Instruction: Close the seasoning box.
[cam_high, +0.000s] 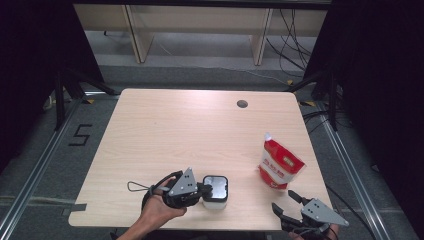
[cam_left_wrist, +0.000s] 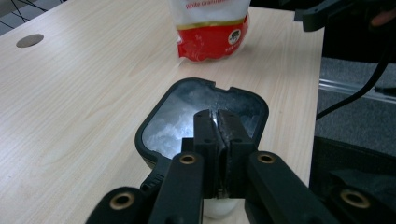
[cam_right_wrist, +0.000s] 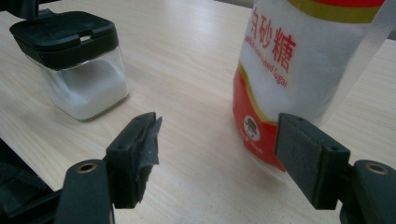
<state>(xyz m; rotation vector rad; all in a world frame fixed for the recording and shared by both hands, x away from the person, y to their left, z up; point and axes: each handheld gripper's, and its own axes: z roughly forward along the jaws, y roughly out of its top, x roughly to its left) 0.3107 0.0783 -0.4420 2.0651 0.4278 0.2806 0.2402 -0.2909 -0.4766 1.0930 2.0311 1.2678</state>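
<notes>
Landmark = the jar (cam_high: 215, 190), near the table's (cam_high: 165, 135) near edge, roughly mid-width.

Jar: clear squarish body, black lid with rounded corners. Standing upright, long axis vertical, lid facing up. About half full of white granules, seen through the wall in the right gripper view (cam_right_wrist: 77, 60). In the left gripper view the lid top (cam_left_wrist: 187, 116) looks glossy, with a small notch on its far edge.

Left gripper (cam_high: 202, 189): just left of the jar, lying about level and pointing right at it. Jaws nearly clenched; in the left gripper view the pads (cam_left_wrist: 205, 135) are almost together over the near edge of the lid. No earlier frame, so motion unstated. Can't tell whether anything thin is pinched between them; no clear grip on the lid. The person's left hand (cam_high: 157, 202) sits behind it at the near table edge.

Right gripper (cam_high: 286, 202): well right of the jar, at the near-right corner of the table, tips pointing up-left toward the bag. Jaws released, wide apart, nothing between them, pads (cam_right_wrist: 135, 154) clear of the bag.

Sugar bag (cam_high: 280, 164): right of the jar and slightly farther back. Red-and-white pouch, standing, leaning a bit, top corner pointing away and up. White contents show through the clear upper part (cam_right_wrist: 317, 60); sealed or open, can't tell.

Farther back, beyond the jar: a round cable hole (cam_high: 242, 104) near the far table edge.
</notes>
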